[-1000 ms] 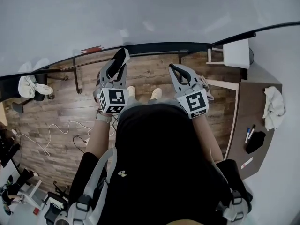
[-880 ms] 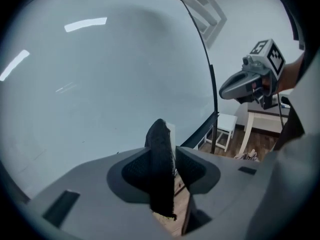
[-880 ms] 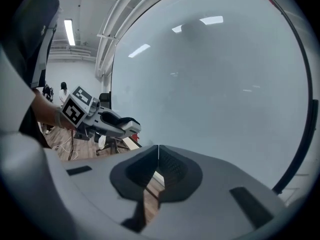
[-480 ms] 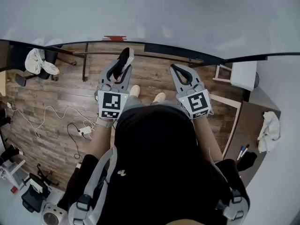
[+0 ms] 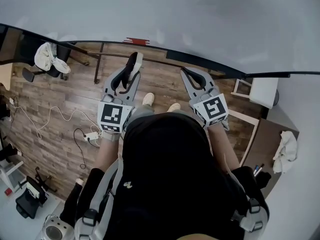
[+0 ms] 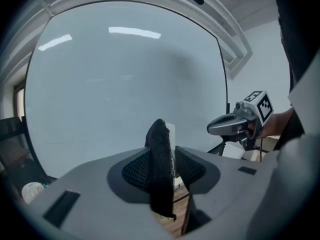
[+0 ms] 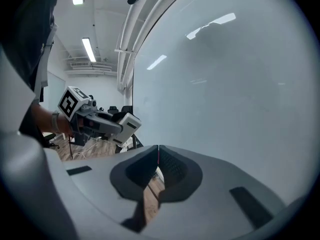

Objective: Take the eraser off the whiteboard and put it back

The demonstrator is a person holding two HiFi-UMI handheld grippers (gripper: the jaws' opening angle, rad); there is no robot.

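The whiteboard point(image 5: 175, 14) fills the top of the head view, and both gripper views face it closely. My left gripper point(image 5: 132, 66) is shut on the eraser point(image 5: 135, 61), a white block with black felt that stands upright between the pads point(image 6: 190, 166). In the left gripper view the eraser point(image 6: 160, 139) sticks up out of the left gripper point(image 6: 164, 170), just short of the whiteboard point(image 6: 125, 84). My right gripper point(image 5: 186, 72) is level beside it, jaws shut with nothing between them. The right gripper view shows the right gripper point(image 7: 157, 153) and, off to the left, the held eraser point(image 7: 129, 126).
A red thing point(image 5: 136, 41) lies on the board's bottom rail. Below is wood floor with a cable point(image 5: 50, 119) and a power strip point(image 5: 91, 135), and a chair with white cloth point(image 5: 47, 59) at left. A brown table point(image 5: 260, 144) with a cloth point(image 5: 285, 151) stands at right.
Both grippers have risen and come closer to the whiteboard, and the left one has rolled a little. The eraser stays gripped. The head view has swung right along the board.
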